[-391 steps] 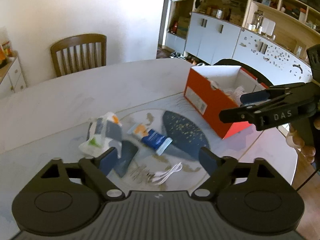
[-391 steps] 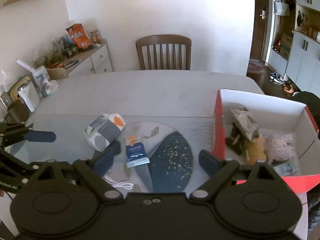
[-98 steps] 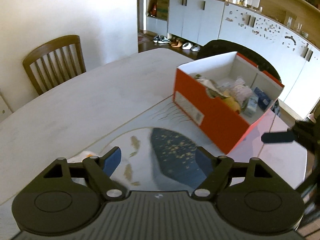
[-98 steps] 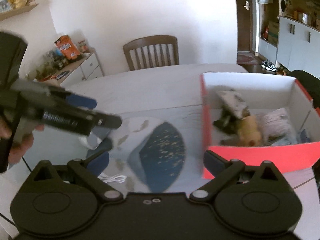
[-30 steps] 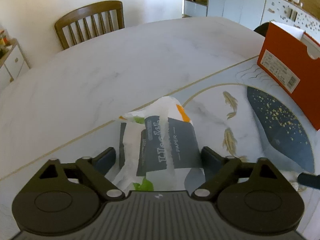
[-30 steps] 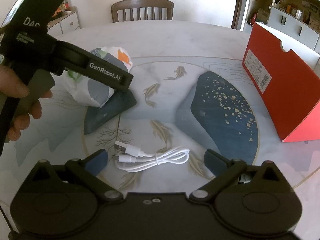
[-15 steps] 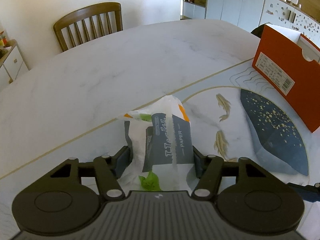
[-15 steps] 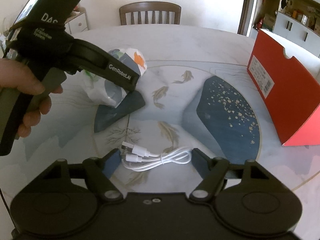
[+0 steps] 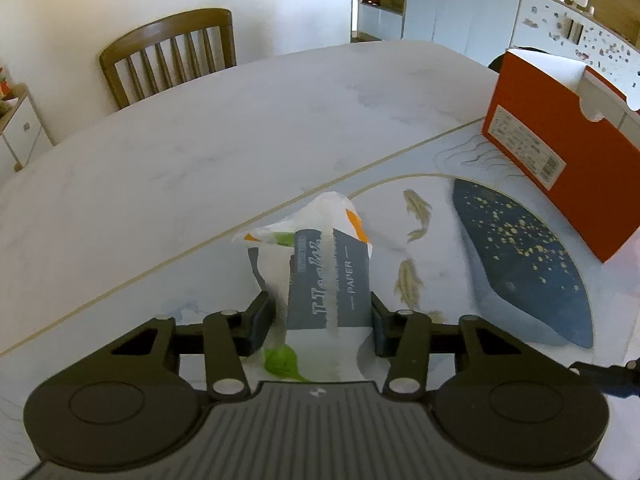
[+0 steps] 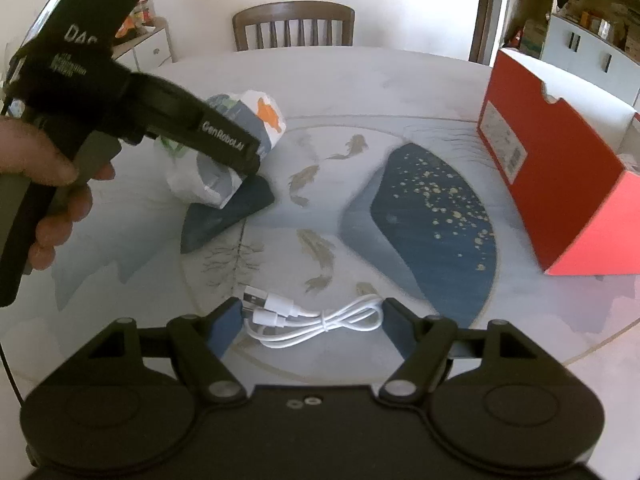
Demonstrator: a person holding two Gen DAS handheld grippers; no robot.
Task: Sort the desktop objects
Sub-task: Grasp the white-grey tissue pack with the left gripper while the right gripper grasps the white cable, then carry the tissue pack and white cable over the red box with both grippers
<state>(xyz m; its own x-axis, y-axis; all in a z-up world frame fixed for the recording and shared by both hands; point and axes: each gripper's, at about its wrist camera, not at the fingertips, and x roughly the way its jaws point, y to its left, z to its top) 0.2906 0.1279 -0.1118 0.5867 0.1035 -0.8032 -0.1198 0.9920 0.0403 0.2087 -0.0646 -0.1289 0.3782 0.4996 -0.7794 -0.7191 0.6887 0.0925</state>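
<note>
From my left wrist, my own gripper body covers the near end of the tissue pack (image 9: 328, 280), and the orange box (image 9: 560, 148) runs off the right edge, its inside unseen. At lower right only a dark tip of my right gripper (image 9: 608, 374) shows. From my right wrist, my left gripper (image 10: 244, 160) hides much of the pack, and my hand (image 10: 44, 184) is cut by the left edge.
</note>
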